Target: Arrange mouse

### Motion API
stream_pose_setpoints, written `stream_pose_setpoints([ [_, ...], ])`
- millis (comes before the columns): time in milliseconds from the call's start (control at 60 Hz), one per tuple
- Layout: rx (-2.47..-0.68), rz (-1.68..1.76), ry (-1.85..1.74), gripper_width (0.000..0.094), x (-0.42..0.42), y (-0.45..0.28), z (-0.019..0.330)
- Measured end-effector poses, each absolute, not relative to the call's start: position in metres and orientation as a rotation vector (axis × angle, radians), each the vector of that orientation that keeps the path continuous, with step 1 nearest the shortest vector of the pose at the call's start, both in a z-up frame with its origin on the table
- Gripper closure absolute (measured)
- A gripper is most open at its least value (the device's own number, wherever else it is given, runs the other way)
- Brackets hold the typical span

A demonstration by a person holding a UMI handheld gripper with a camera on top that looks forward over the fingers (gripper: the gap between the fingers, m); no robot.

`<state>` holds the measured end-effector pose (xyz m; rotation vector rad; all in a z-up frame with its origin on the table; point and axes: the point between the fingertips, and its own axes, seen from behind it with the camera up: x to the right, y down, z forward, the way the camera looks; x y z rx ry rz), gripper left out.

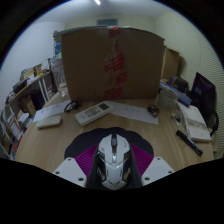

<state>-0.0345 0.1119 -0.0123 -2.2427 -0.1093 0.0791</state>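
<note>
Centrally, tool grips mouse; bare desk surrounds.

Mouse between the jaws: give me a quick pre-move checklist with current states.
1. Mouse in view and centred between the pads: ok.
2. Both pads pressing on the mouse sides: cannot tell; they lie close along it, contact unclear.
3. Mouse lifted off the wooden table: cannot tell.
4. Table just ahead of the mouse free of objects: ok.
5. Clearance from the remote and white paper beyond: ok, both well ahead.
6. Cardboard box stands at the far edge, out of the path: ok.
</note>
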Motion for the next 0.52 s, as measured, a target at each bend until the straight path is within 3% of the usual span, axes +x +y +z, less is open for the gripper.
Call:
stream_pose_setpoints([
  [17, -2.248, 0.082, -0.116, 0.0368, -0.034, 0.112, -0.012],
  [133, -2.299, 0.18, -0.176, 0.007, -0.045, 0.102, -0.005],
  [233, -2.265, 0.231, -0.197, 0.0095, -0.045, 0.085, 0.033],
  [417, -2.162, 0.321, -0.185, 0.0095, -0.019, 0.028, 0.146],
  [517, -2.129, 0.339, -0.124, 0.0096, 0.013, -0.007, 0.187],
])
